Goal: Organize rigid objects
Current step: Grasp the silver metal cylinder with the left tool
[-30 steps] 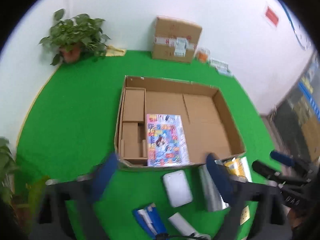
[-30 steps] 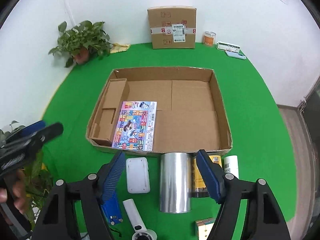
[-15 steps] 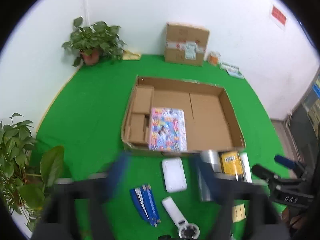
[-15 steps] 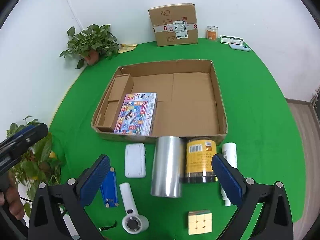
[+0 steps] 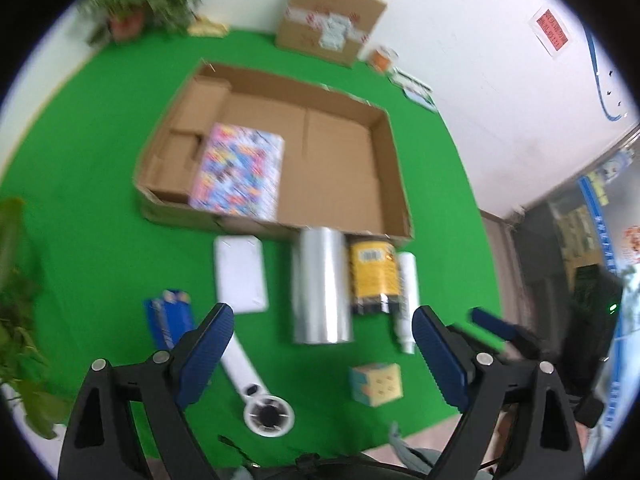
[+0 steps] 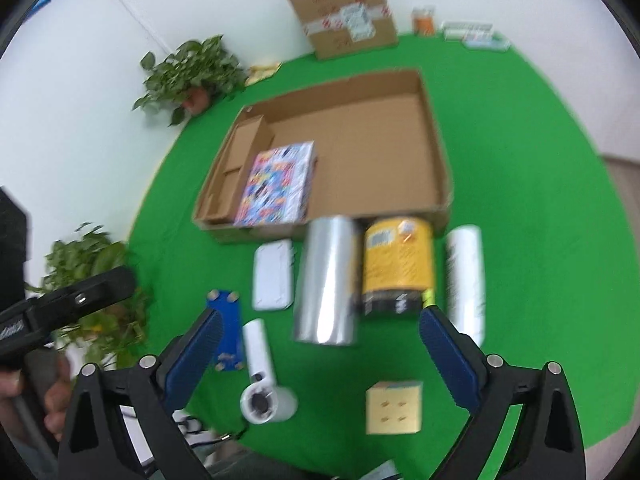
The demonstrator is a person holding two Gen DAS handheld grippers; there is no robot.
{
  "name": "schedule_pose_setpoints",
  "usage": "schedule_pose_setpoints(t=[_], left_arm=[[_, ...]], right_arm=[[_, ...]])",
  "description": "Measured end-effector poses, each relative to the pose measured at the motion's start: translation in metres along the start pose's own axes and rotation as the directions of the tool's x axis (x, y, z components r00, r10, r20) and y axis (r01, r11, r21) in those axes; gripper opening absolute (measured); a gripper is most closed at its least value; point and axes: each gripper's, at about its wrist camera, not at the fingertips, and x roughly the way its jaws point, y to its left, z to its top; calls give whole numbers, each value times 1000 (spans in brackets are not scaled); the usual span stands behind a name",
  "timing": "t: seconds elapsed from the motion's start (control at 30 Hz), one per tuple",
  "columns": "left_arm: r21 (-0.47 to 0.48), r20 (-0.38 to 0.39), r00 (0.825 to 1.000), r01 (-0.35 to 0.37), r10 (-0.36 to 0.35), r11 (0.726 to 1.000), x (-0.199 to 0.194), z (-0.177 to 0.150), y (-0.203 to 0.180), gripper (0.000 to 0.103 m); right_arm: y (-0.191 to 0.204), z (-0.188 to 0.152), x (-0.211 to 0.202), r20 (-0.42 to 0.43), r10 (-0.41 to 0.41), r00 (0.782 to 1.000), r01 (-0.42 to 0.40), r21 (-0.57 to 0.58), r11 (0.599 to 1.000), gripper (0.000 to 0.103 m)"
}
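step: pre-pick, nothing gripped | left gripper (image 5: 320,344) wide, empty | right gripper (image 6: 320,344) wide, empty | silver cylinder (image 6: 326,280), yellow can (image 6: 398,266) lying just outside cardboard box (image 6: 438,168) front wall | next: likely descend, straddle cylinder, close

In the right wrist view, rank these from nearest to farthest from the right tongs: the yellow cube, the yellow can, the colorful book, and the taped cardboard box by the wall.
1. Yellow cube, on the green mat just ahead of the right tongs.
2. Yellow can, lying outside the open box's near wall.
3. Colorful book, inside the open box, left part.
4. Taped cardboard box, against the far wall.
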Motion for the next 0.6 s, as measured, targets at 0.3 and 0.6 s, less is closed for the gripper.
schedule_pose_setpoints(t=[0.3,0.6], left_arm=[[40,-199,974,115,-105,993,87,24,10,89],[9,-367,908,222,-203,975,189,41,31,80]], right_arm=[[-16,-24,86,-170,70,983,-33,214,976,94],[-8,-23,164,-246,15,969,35,201,979,85]])
